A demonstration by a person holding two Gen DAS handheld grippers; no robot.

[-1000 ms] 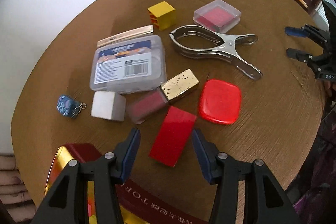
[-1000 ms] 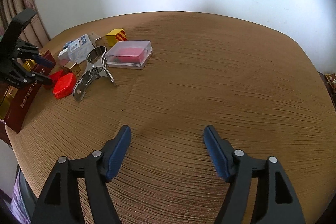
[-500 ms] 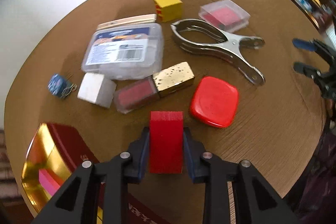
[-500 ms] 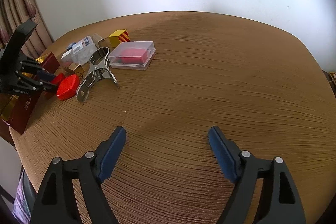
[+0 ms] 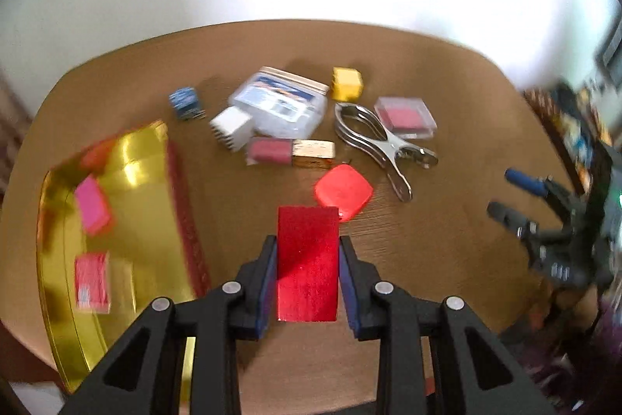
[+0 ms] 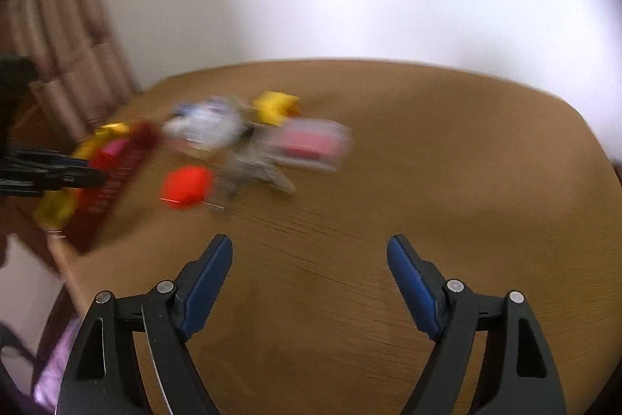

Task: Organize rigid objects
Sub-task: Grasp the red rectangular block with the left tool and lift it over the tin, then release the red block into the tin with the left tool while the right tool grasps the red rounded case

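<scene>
My left gripper (image 5: 307,251) is shut on a flat red block (image 5: 307,259) and holds it above the round wooden table (image 5: 447,244), to the right of a gold-lined red box (image 5: 132,228). The box holds a pink piece (image 5: 92,205) and a red piece (image 5: 91,281). My right gripper (image 6: 310,259) is open and empty over bare table; it also shows in the left wrist view (image 5: 517,197) at the right. The box shows blurred in the right wrist view (image 6: 105,177).
On the table lie a red rounded lid (image 5: 344,190), a metal clamp (image 5: 381,142), a clear case with red insert (image 5: 406,115), a yellow cube (image 5: 347,84), a clear labelled box (image 5: 280,102), a white block (image 5: 231,127), a blue cube (image 5: 184,102) and a gold-and-red case (image 5: 291,152).
My left gripper closed on the red block, lifted it and pulled back toward the gold box. My right gripper moved; its view is now blurred and closer to the objects.
</scene>
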